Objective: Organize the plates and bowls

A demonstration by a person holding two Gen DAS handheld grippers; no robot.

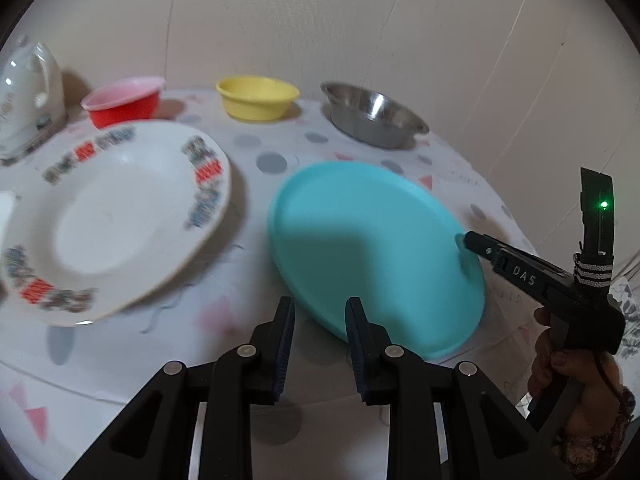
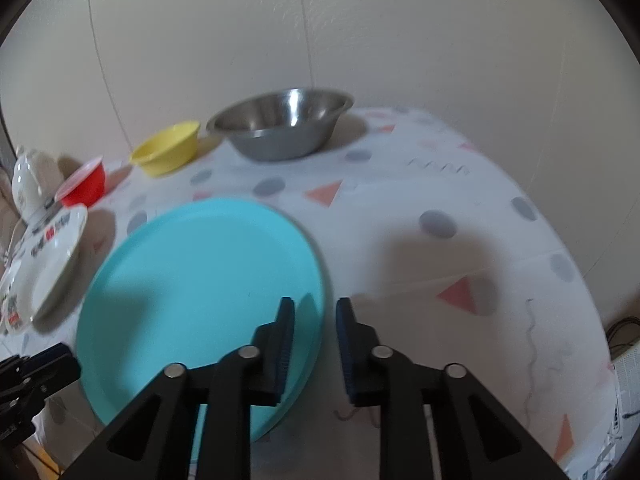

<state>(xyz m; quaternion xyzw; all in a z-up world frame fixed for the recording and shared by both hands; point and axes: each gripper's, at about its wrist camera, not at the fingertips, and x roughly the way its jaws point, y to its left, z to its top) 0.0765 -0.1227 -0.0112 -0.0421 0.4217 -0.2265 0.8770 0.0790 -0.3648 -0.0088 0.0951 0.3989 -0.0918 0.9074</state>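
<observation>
Surface (image 2: 400, 208): patterned cloth. Teal plate (image 2: 200, 300), centre-left of right view. White printed plate (image 1: 112, 216), left. Red bowl (image 1: 124, 104), yellow bowl (image 1: 256, 98), steel bowl (image 2: 280, 124) along the back. Left claw (image 1: 320, 312): spread, empty. Right claw (image 2: 316, 312): spread astride the teal plate's rim, not pinching.

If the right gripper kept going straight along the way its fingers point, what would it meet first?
Most likely the near right rim of the round turquoise plastic plate: the right gripper straddles that edge, one finger over the plate, the other over the patterned tablecloth. Whether the pads touch the rim is unclear.
</observation>
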